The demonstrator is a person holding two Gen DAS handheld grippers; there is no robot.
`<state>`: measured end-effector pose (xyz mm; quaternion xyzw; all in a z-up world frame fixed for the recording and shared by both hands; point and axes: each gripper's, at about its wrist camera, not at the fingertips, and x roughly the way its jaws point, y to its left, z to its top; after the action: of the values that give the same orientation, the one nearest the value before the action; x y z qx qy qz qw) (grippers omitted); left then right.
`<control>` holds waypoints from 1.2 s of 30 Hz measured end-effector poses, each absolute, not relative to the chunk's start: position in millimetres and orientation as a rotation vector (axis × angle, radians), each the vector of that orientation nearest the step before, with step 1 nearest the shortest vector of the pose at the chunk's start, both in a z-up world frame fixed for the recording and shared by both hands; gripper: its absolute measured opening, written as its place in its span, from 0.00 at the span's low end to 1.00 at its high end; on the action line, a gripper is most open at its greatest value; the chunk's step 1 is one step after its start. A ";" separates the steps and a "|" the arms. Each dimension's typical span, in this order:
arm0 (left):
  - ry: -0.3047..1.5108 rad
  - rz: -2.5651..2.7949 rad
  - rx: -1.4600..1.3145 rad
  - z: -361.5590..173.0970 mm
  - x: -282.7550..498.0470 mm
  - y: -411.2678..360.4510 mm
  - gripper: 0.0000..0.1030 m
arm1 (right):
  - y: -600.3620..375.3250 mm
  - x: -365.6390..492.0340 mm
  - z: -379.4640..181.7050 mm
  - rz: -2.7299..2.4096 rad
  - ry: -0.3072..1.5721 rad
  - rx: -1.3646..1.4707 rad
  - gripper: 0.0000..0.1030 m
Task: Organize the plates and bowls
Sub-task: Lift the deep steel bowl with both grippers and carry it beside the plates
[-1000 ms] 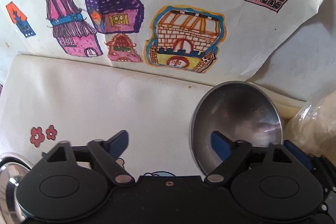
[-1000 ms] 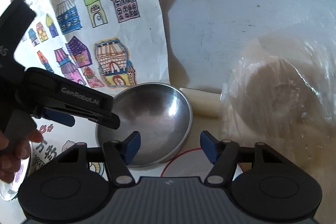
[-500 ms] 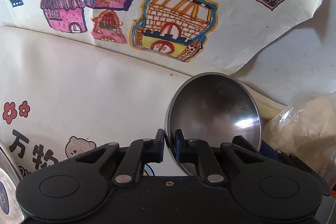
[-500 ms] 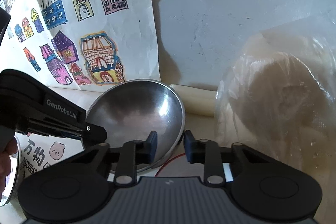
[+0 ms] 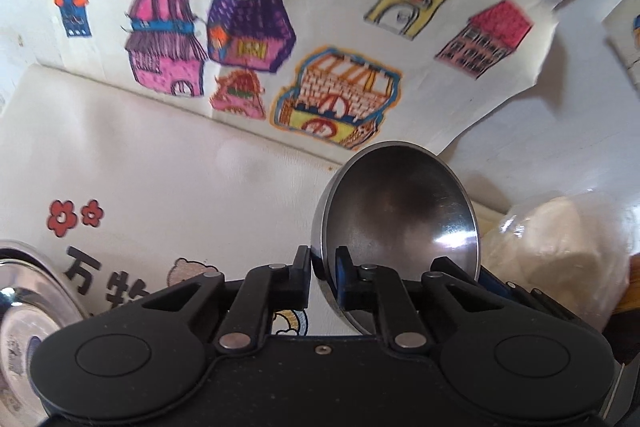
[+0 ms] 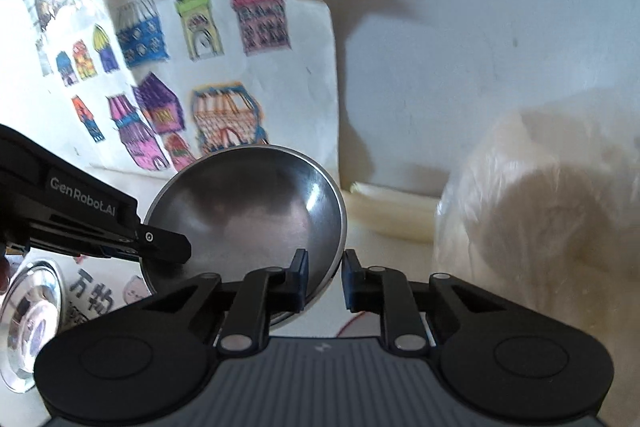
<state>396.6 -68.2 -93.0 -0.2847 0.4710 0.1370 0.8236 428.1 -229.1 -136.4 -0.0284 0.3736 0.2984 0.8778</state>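
Observation:
A shiny steel bowl (image 5: 400, 219) (image 6: 248, 211) is tilted up off the white printed mat (image 5: 140, 167). My left gripper (image 5: 323, 267) (image 6: 164, 251) is clamped on the bowl's left rim, one pad inside and one outside; its jaws are opening very slightly with the rim still pinched. My right gripper (image 6: 325, 267) straddles the opposite rim and its jaws are closing; the inner pad lies against the bowl and a thin gap shows at the outer pad. Its fingers (image 5: 496, 285) peek out behind the bowl in the left wrist view. A second steel dish (image 5: 24, 327) (image 6: 32, 315) lies at the lower left.
A paper sheet of coloured house drawings (image 5: 340, 95) (image 6: 224, 39) leans on the white wall behind the mat. A clear plastic bag of pale lumps (image 5: 560, 247) (image 6: 540, 227) crowds the right side. A cream roll (image 6: 392, 211) lies between bowl and bag.
My left gripper went from wide open to clamped on the bowl's rim, then rose and tipped the bowl up. My right gripper's jaws narrowed around the other rim.

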 end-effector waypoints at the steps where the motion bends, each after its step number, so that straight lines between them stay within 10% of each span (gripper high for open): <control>1: 0.993 0.285 -0.610 -89.0 391.9 -66.6 0.12 | -228.9 424.2 -131.5 0.622 0.770 -0.056 0.19; 36: 1.259 -0.008 -0.551 -134.1 111.7 -46.9 0.18 | -218.1 148.9 -119.6 0.567 0.970 -0.070 0.19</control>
<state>111.7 -46.9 -134.1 -0.2543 0.5812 -0.0035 0.7730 148.9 -218.1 -119.6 -0.0331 0.4596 0.2689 0.8458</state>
